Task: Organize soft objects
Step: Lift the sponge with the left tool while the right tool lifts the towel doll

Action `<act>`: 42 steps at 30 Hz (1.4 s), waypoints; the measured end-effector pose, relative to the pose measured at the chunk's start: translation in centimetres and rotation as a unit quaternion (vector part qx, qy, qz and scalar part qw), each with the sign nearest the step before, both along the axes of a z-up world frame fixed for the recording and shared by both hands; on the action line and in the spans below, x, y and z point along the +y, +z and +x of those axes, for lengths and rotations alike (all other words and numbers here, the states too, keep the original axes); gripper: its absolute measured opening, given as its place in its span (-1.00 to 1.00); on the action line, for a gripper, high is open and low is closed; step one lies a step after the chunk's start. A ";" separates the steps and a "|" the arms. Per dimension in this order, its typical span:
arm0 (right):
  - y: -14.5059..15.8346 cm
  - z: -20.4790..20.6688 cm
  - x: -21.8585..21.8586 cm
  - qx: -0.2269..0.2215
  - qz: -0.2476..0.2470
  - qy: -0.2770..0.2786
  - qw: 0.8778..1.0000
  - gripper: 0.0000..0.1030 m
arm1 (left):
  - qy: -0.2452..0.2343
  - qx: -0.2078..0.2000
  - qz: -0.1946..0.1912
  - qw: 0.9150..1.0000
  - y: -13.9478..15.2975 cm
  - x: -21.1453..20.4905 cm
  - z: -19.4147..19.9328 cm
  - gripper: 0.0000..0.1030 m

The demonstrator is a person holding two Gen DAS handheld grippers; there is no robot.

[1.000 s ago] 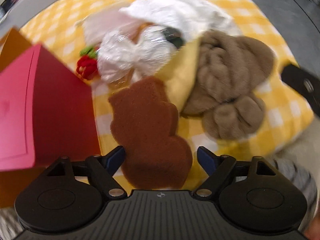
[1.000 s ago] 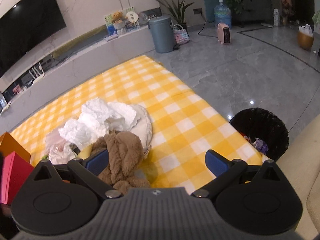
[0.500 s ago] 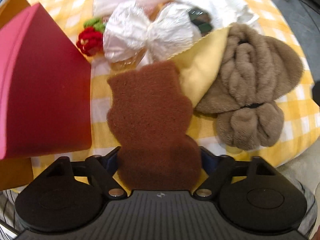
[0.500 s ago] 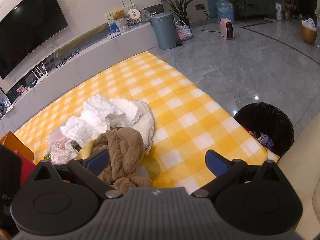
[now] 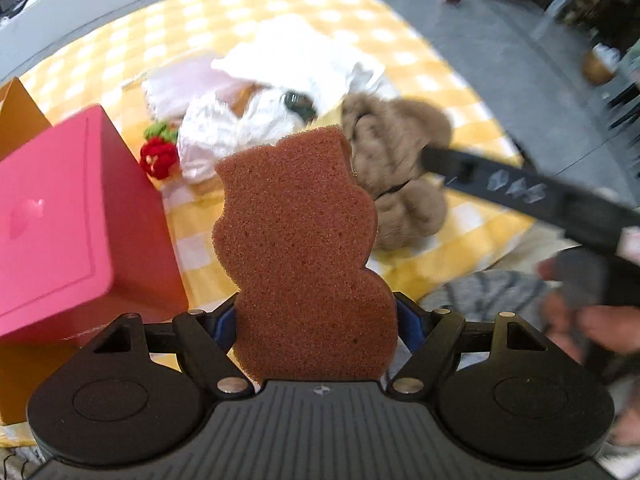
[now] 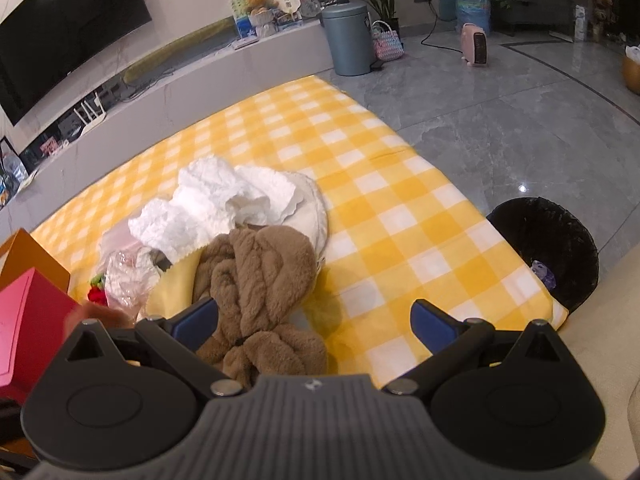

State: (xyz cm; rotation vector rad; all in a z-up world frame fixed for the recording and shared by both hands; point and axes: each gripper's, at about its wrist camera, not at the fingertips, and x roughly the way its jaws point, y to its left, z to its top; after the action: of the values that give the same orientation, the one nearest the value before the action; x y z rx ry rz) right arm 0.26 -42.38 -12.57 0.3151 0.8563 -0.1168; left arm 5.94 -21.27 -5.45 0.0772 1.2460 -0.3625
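Note:
My left gripper [image 5: 316, 320] is shut on the lower end of a brown bear-shaped sponge [image 5: 300, 248] and holds it upright above the yellow checked cloth [image 5: 472, 216]. Behind it lies the pile: a brown fluffy towel [image 5: 400, 160], a white cloth [image 5: 296, 56], a crinkled clear bag [image 5: 216, 136] and a red knitted flower [image 5: 158, 158]. My right gripper [image 6: 316, 320] hangs open over the near end of the brown fluffy towel [image 6: 260, 280], with nothing pressed between its pads. The white cloth [image 6: 216, 204] and a yellow cloth [image 6: 176, 284] lie just beyond.
A pink box [image 5: 60, 220] stands at the left with an orange box [image 5: 16, 116] behind it. A black waste bin [image 6: 548, 248] sits on the grey floor off the cloth's right corner. A person's hand [image 5: 592, 320] shows at the right of the left wrist view.
My left gripper closed on the brown sponge where it lay flat and lifted it off the cloth. The right gripper has stayed where it was, open.

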 end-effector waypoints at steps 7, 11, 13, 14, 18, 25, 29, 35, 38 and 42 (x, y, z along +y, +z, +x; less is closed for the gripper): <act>-1.0 1.2 1.1 0.041 -0.018 0.014 0.999 0.95 | -0.012 -0.059 -0.018 0.998 1.6 1.6 -0.3 0.72; -1.4 2.0 2.0 0.054 -0.024 0.027 0.998 0.95 | 0.000 -0.050 -0.044 0.998 2.3 2.4 0.7 0.72; -1.7 2.6 2.7 0.054 -0.022 0.041 0.997 0.95 | 0.006 -0.054 -0.050 0.997 1.6 3.1 1.2 0.72; -1.9 2.9 3.0 0.059 -0.026 0.047 0.997 0.95 | 0.009 -0.057 -0.052 0.997 1.8 3.2 1.3 0.72; -3.7 4.7 3.5 0.099 -0.019 0.067 0.993 0.48 | 0.014 -0.063 -0.052 0.997 1.5 3.7 1.0 0.72; -3.8 4.1 3.6 0.085 0.020 0.098 0.991 0.05 | 0.017 -0.076 -0.035 0.996 2.4 4.0 0.1 0.72; -2.2 2.1 2.0 0.035 0.070 0.080 0.994 -0.13 | 0.016 -0.089 -0.037 0.995 3.1 4.2 -0.1 0.72; 0.5 -0.8 1.1 -0.029 0.072 0.084 0.993 -0.30 | 0.016 -0.098 -0.044 0.994 3.7 4.5 -0.2 0.72; 0.5 -0.5 1.7 -0.025 0.070 0.094 0.993 -0.19 | 0.017 -0.098 -0.046 0.994 3.6 4.5 -0.1 0.72; -2.5 2.1 3.4 0.068 0.032 0.095 0.993 0.42 | 0.018 -0.096 -0.041 0.994 2.9 4.5 0.1 0.72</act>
State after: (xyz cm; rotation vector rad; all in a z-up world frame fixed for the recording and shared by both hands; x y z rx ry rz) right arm 2.37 -38.94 -15.08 0.2860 1.0218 0.0663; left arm 6.03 -16.80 -2.53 0.0192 1.0405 -0.3650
